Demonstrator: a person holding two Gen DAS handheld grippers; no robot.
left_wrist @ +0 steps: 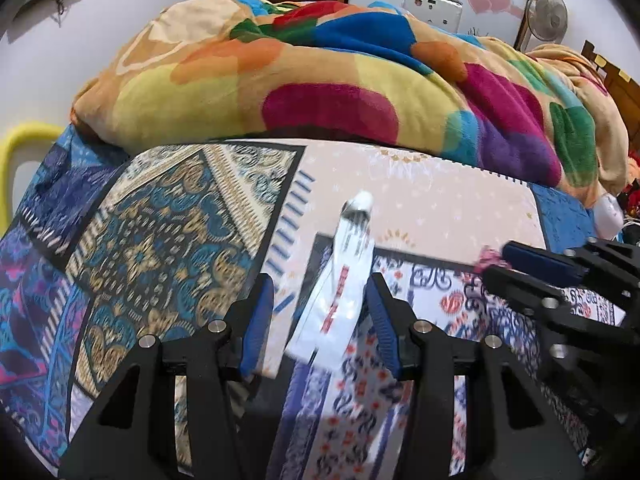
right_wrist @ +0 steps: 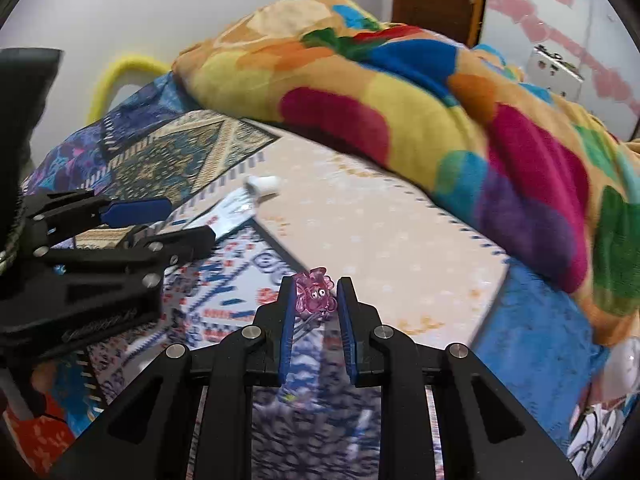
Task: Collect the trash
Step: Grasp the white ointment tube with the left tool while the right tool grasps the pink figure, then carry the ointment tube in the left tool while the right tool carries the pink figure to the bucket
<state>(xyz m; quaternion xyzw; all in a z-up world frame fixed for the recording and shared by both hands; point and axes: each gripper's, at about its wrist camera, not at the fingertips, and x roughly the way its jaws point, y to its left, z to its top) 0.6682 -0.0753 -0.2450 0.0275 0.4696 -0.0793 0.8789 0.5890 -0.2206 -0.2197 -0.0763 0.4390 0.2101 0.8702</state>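
Observation:
A flattened white tube (left_wrist: 345,276) with a white cap and red print lies on the patterned bedspread (left_wrist: 168,240). My left gripper (left_wrist: 320,292) is open with its fingers on either side of the tube's lower end, not clamped. The tube (right_wrist: 240,208) and the left gripper (right_wrist: 160,220) also show in the right wrist view. My right gripper (right_wrist: 313,296) is shut on a small pink translucent toy figure (right_wrist: 314,294) with googly eyes. That right gripper (left_wrist: 496,260) shows at the right of the left wrist view with the pink figure (left_wrist: 489,259) at its tips.
A big multicoloured fleece blanket (left_wrist: 340,80) is heaped across the back of the bed. A yellow chair back (left_wrist: 16,148) stands at the left, against the wall. A fan (left_wrist: 546,12) and a white case (left_wrist: 434,6) stand behind the bed. A white object (left_wrist: 608,210) lies at the right edge.

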